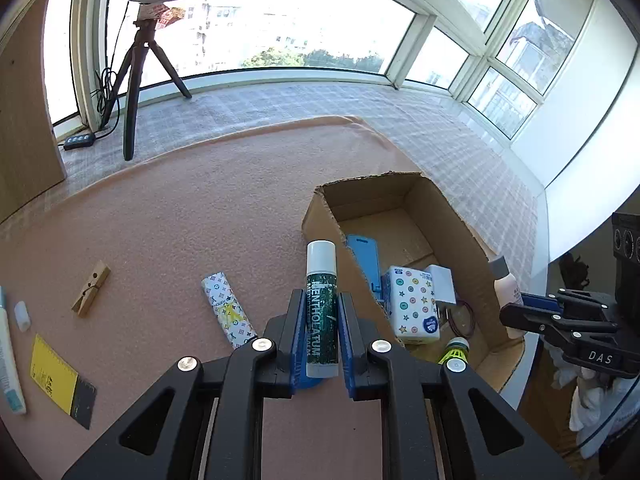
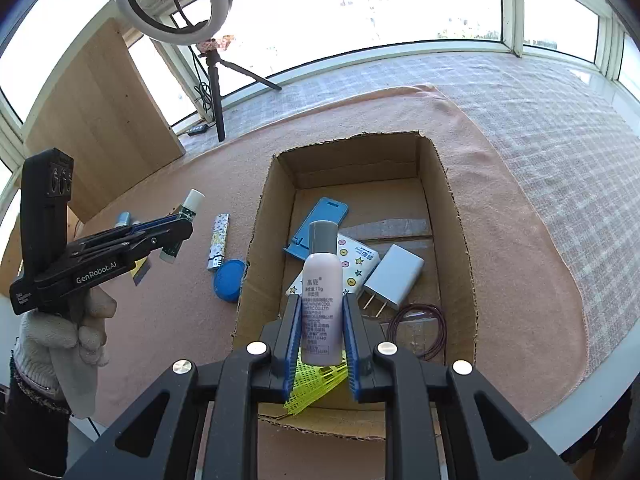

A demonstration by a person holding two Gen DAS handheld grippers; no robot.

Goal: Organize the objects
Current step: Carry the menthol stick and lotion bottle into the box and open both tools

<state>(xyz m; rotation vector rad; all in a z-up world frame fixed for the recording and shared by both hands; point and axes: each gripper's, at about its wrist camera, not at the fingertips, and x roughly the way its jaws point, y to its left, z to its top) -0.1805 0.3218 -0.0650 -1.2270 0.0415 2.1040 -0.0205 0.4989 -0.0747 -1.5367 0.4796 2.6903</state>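
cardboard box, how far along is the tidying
Done: the cardboard box already holds a blue phone stand, tissue pack, charger, hair ties and shuttlecock.
In hand: left gripper holds a lip balm; right gripper holds a small bottle over the box.
Left: clothespin, lighter, blue lid, ruler, tube.

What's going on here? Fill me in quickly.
A person is sorting small items into a cardboard box. The left claw is shut on a green Mentholatum stick, held beside the box over the pink cloth. The right claw is shut on a small pink bottle above the box. A blue phone stand, tissue pack, white charger and hair ties already lie inside. A clothespin and patterned lighter remain on the cloth.
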